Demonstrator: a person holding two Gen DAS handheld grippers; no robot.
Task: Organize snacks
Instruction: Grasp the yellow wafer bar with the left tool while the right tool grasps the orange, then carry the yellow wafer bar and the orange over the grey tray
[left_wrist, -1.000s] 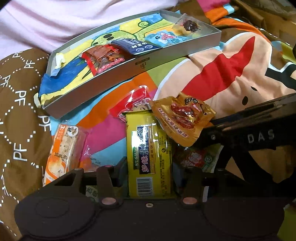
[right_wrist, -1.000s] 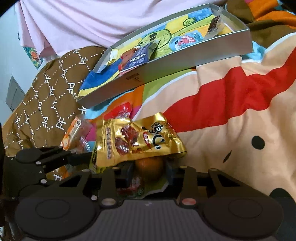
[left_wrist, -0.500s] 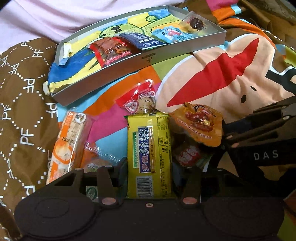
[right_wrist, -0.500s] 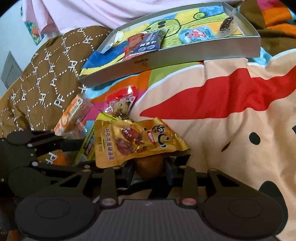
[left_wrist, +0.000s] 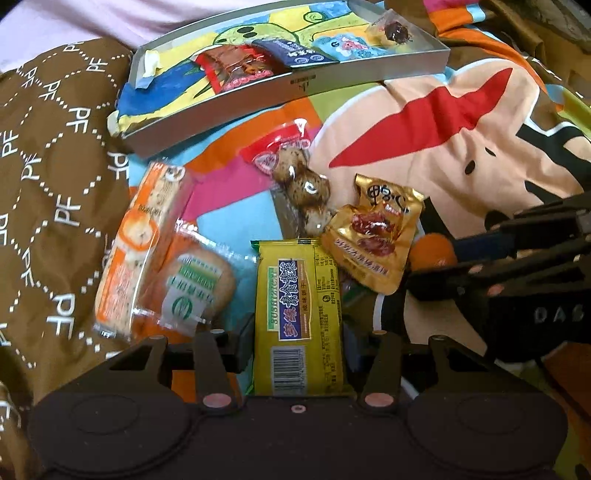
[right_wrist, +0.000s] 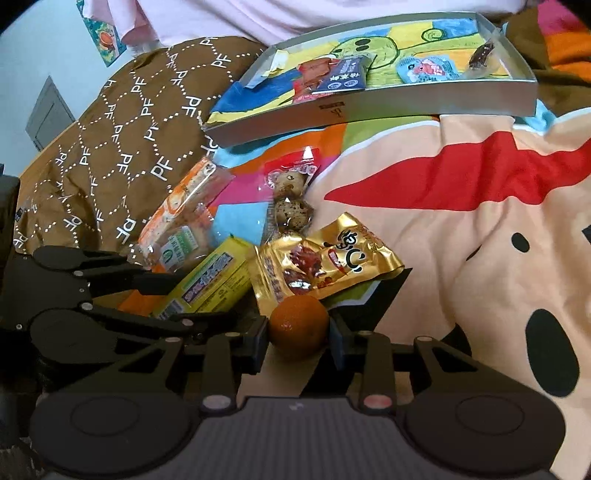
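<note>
Left gripper: clenched on the yellow biscuit pack, which stands lengthwise between its jaws.
Right gripper: clamped on a small orange fruit, one jaw on each side of it.
Tray: grey box at the far side of the bedding, already holding a few packets on its painted floor.
Loose snacks: the gold date pouch lies just beyond the fruit; the quail-egg packet and the orange-wrapped bread lie to the near left of the tray.
Step in hand: likely carrying both picks towards the tray.
Next move: calls for reaching over the near wall and letting go on a bare patch, clear of the packets inside.
</note>
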